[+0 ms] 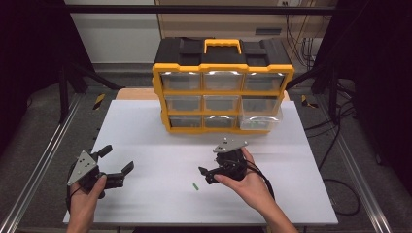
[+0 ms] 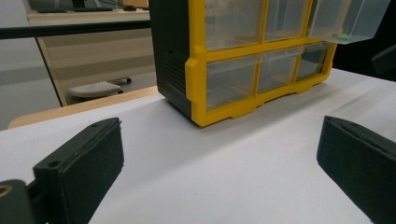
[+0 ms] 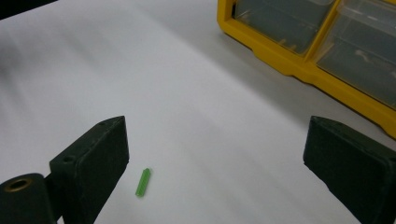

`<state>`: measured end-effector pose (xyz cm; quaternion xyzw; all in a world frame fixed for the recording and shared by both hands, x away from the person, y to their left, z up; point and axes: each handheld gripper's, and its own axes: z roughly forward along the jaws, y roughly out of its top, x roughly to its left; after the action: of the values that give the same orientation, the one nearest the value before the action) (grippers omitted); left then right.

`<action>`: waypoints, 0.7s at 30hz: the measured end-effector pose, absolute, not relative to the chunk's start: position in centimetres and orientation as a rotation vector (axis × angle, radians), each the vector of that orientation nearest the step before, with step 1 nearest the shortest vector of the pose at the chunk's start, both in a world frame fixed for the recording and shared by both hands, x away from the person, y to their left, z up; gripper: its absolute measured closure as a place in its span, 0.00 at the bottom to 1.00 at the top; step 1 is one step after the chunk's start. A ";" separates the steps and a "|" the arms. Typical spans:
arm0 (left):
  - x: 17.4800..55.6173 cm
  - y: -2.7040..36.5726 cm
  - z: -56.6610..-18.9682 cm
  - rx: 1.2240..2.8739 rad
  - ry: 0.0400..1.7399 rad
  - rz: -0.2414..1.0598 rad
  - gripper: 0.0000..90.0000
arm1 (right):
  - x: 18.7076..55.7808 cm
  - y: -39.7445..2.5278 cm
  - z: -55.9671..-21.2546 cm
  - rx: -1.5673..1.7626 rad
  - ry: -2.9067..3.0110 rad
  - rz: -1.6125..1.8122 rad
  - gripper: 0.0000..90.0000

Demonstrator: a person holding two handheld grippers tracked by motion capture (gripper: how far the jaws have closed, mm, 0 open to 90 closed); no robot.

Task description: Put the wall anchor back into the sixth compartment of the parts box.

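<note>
Small green stick (image 3: 143,182) lies flat on white table (image 3: 187,93).

No readable text, labels, brands or numbers on any surface in any view.

One organizer (image 1: 223,85) of nine drawers, one green piece (image 1: 195,186), two tools.

A small green stick (image 1: 195,186) lies flat on the white table (image 1: 145,131), at 6 o'clock from the yellow-and-black drawer cabinet (image 1: 223,85), well apart from it. The cabinet stands upright. Its bottom-right clear drawer (image 1: 261,120) is pulled partway out; a green item (image 2: 343,36) lies inside.
</note>
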<state>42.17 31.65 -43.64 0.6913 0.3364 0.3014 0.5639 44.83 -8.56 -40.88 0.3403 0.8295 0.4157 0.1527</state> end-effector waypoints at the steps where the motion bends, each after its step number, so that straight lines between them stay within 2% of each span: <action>1: 42.2 31.6 -43.6 1.626 0.792 0.708 0.01 | 44.8 -8.5 -41.0 0.970 2.384 1.191 0.08; 21: 42.2 31.2 -43.7 1.649 0.778 0.711 0.01 | 44.7 -7.2 -43.4 0.966 2.463 1.172 0.11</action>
<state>42.19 31.23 -43.73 0.6992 0.3298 0.3015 0.5580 44.73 -7.22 -43.39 0.3312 0.8446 0.4020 0.1239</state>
